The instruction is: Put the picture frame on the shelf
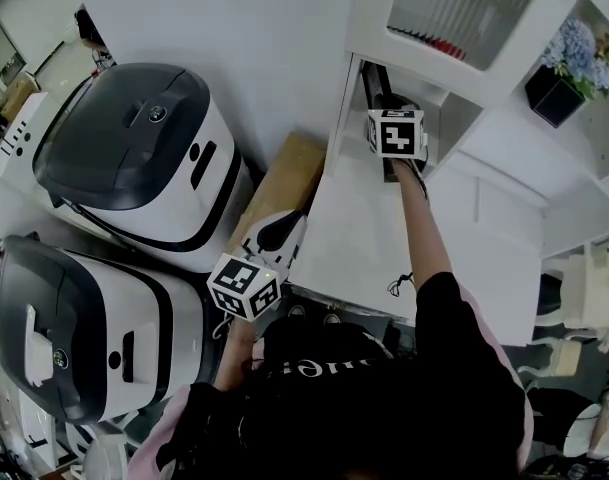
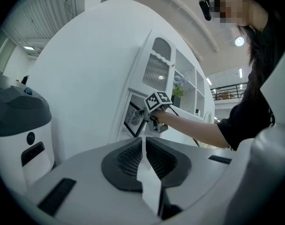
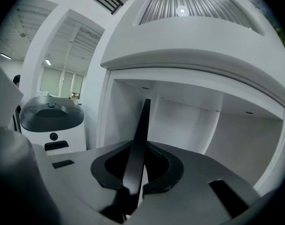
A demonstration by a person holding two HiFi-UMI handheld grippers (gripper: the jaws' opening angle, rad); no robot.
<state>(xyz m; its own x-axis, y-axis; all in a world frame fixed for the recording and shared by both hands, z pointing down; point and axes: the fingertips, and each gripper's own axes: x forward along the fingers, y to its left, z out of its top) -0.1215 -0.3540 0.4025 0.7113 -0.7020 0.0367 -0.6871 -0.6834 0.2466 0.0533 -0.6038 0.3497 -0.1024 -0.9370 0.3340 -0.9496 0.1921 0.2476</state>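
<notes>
The picture frame (image 1: 375, 86) is black, with a "NATURE" leaf print (image 2: 132, 117). It stands upright inside the low open compartment of the white shelf unit (image 1: 454, 118). My right gripper (image 1: 388, 108) is shut on its edge, and the frame's dark edge (image 3: 143, 121) rises between the pads in the right gripper view. The compartment's white back wall (image 3: 193, 121) lies just beyond. My left gripper (image 1: 284, 226) hangs low near my body, away from the shelf. It is shut with nothing held (image 2: 144, 146).
Two large white and dark-grey machines (image 1: 134, 158) (image 1: 74, 338) stand on the left. A wooden board (image 1: 284, 183) lies between them and the shelf unit. Blue flowers in a black pot (image 1: 574, 68) sit at the upper right, and a ribbed glass door (image 1: 464, 8) is above the compartment.
</notes>
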